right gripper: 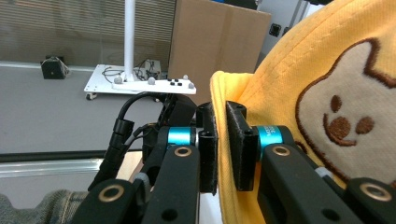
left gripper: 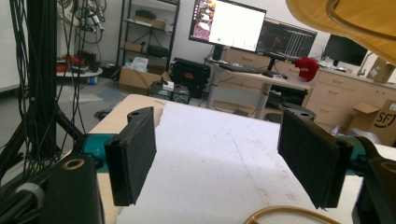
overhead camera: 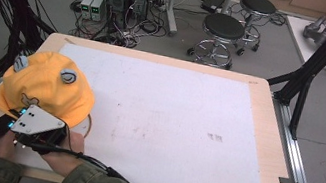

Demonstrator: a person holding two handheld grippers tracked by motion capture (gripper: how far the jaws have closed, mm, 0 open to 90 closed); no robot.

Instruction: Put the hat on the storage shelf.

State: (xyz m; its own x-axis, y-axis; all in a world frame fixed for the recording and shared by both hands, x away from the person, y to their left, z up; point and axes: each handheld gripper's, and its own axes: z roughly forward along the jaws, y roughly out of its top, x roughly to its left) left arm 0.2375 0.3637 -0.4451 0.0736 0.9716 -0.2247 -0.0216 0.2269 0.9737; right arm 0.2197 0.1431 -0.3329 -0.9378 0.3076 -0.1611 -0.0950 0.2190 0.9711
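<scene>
Pinching the yellow cap (right gripper: 299,79) by its edge, right gripper (right gripper: 222,144) lifts; left gripper (left gripper: 224,163) gapes wide, likely grabbing the brim next.

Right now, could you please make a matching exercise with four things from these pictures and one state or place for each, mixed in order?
Things:
1. yellow cap
2. left gripper
3. right gripper
4. black stools

States or places:
A. jaws wide apart, nothing between them
B. on the floor beyond the table
C. shut on the brim
D. at the table's near left corner, held by its brim

Pairs: 1-D, 2-A, 3-C, 4-B
</scene>
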